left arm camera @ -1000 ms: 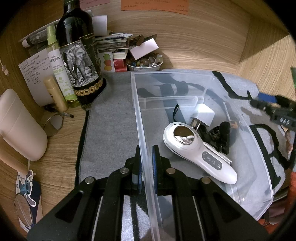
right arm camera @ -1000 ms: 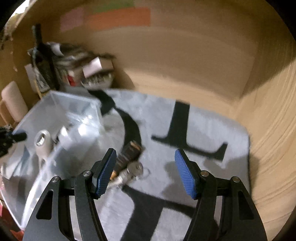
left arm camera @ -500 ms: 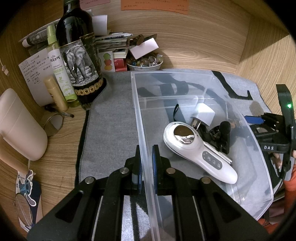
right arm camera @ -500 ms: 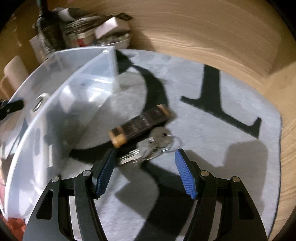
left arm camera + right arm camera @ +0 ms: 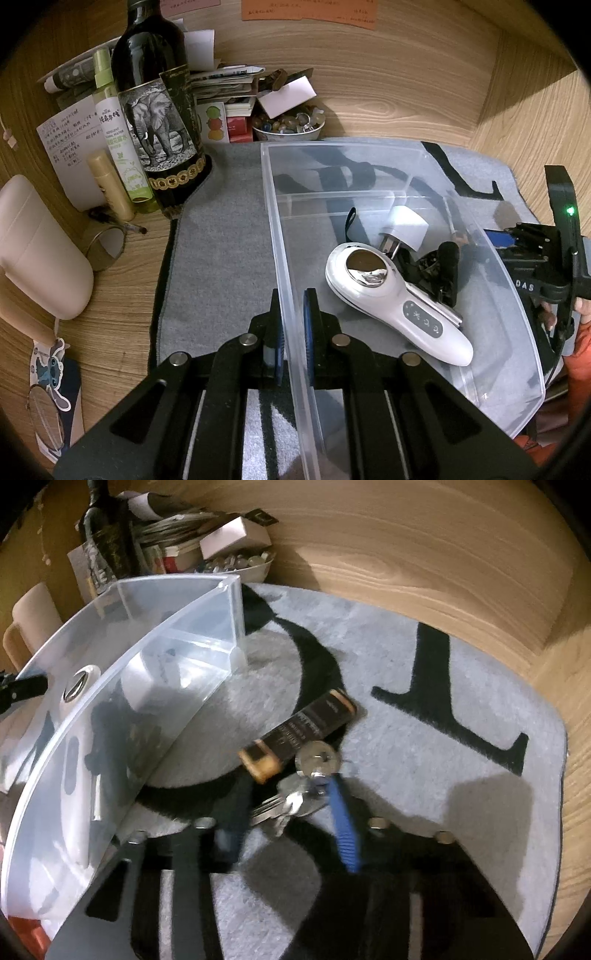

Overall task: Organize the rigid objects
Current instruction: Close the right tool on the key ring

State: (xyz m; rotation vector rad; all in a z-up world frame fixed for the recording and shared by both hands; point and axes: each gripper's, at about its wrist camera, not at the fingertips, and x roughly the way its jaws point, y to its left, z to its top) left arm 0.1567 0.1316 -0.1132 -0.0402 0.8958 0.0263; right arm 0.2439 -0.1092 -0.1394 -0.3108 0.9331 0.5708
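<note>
My left gripper point(image 5: 293, 295) is shut on the left wall of a clear plastic bin point(image 5: 280, 221). In the bin lie a white handheld device point(image 5: 388, 295), a white plug adapter point(image 5: 406, 225) and a black gadget point(image 5: 443, 273). On the grey mat to the right of the bin point(image 5: 110, 701), my right gripper point(image 5: 286, 790) is closing on a bunch of keys point(image 5: 295, 805). Both pads touch the bunch. A dark tube with tan ends point(image 5: 303, 734) lies just beyond the keys. The right gripper's body point(image 5: 535, 258) shows past the bin's right wall.
A wine bottle point(image 5: 159, 110), a spray bottle point(image 5: 118, 140), a bowl of stones point(image 5: 288, 125) and stacked papers crowd the back left. A cream-coloured object point(image 5: 37, 251) and a small mirror point(image 5: 107, 247) sit on the left. Wooden walls close the back and right.
The right gripper came down over the keys, and its jaws narrowed from wide apart to touching the bunch. The left gripper and the bin stayed put.
</note>
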